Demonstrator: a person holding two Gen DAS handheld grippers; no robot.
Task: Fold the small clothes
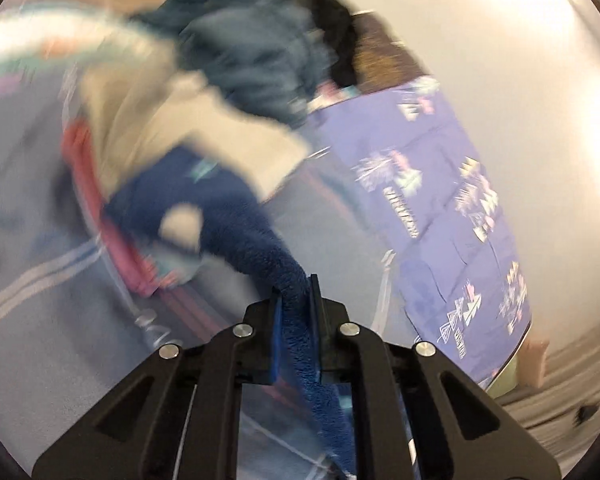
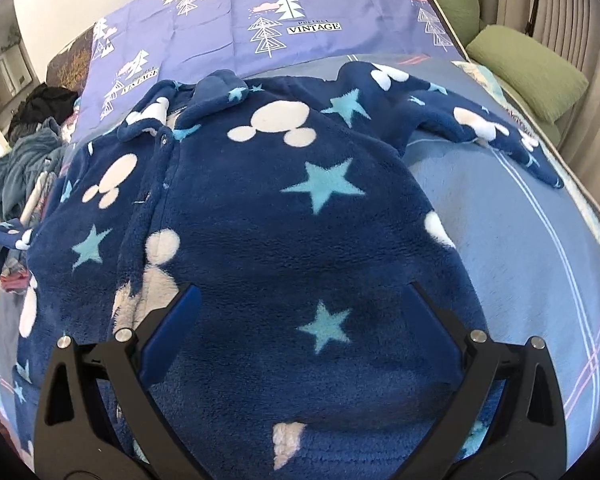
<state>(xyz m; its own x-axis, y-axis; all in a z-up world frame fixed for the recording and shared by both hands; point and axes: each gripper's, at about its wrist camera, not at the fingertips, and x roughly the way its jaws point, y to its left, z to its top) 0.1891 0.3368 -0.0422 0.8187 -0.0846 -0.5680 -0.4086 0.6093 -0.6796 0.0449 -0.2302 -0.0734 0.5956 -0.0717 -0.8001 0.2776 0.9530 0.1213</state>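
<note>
Left wrist view, motion-blurred: the left hand-held gripper point(image 1: 296, 292) is clenched on a twisted strip of the dark blue fleece garment with white mouse-head shapes and light blue stars point(image 1: 236, 224), the fabric pinched between its 2 blue-padded fingers point(image 1: 277, 320) and trailing from them toward the pile of mixed clothes point(image 1: 228, 52). Right wrist view, sharp: the right hand-held gripper point(image 2: 300, 316) is released, its 2 fingers point(image 2: 180, 320) spread wide over the lower body of the same garment point(image 2: 260, 220); whether they touch the fleece cannot be told. The garment lies front-up on the light blue striped bed sheet point(image 2: 520, 240), collar toward the lilac cover printed with white trees and the word "VINTAGE" point(image 2: 260, 12), 1 sleeve point(image 2: 460, 120) stretched out flat to the side of the garment nearer the green cushions point(image 2: 528, 68). The opposite sleeve tip point(image 2: 12, 236) is raised at the garment's far edge, just beside the pile of mixed clothes point(image 2: 24, 160).
</note>
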